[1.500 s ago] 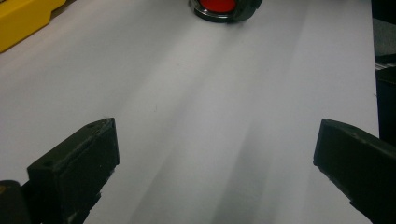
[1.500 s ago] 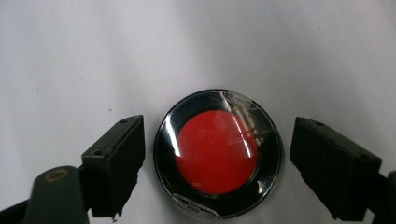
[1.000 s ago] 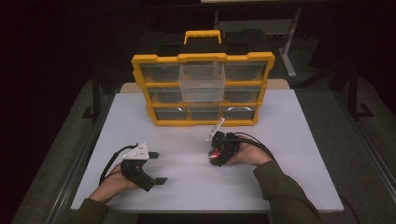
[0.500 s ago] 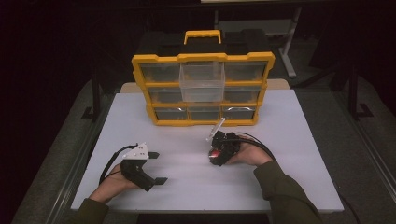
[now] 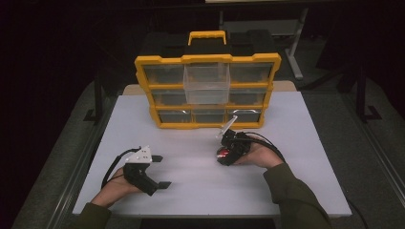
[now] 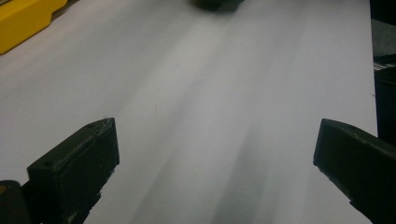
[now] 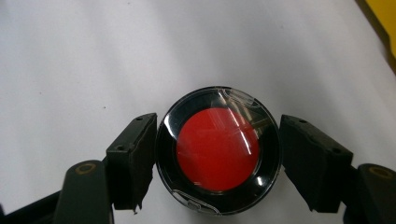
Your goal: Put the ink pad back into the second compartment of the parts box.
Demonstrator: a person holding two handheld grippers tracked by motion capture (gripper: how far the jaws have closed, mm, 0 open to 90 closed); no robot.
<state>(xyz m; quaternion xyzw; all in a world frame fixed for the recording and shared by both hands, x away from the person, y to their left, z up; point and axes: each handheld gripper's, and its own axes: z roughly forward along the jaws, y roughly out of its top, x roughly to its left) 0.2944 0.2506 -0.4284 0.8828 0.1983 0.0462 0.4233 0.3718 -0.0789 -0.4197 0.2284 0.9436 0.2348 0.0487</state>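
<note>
My right gripper (image 5: pixel 223 156) rests on the white table (image 5: pixel 296 171), right of the middle, shut on a round black case (image 5: pixel 222 153). In the right gripper view the round case (image 7: pixel 218 149) has a red disc under a clear lid, and both pads (image 7: pixel 135 158) press its sides. At the front left of the table, my left gripper (image 5: pixel 161 171) lies open in the person's hand with nothing between its fingers. In the left gripper view my left gripper (image 6: pixel 215 149) has its jaws wide apart over bare table.
A yellow organizer (image 5: pixel 143 71) with clear drawers stands upright at the back of the table. Its top middle drawer (image 5: pixel 206 86) is pulled out toward me. Dark floor and a table leg surround the table edges.
</note>
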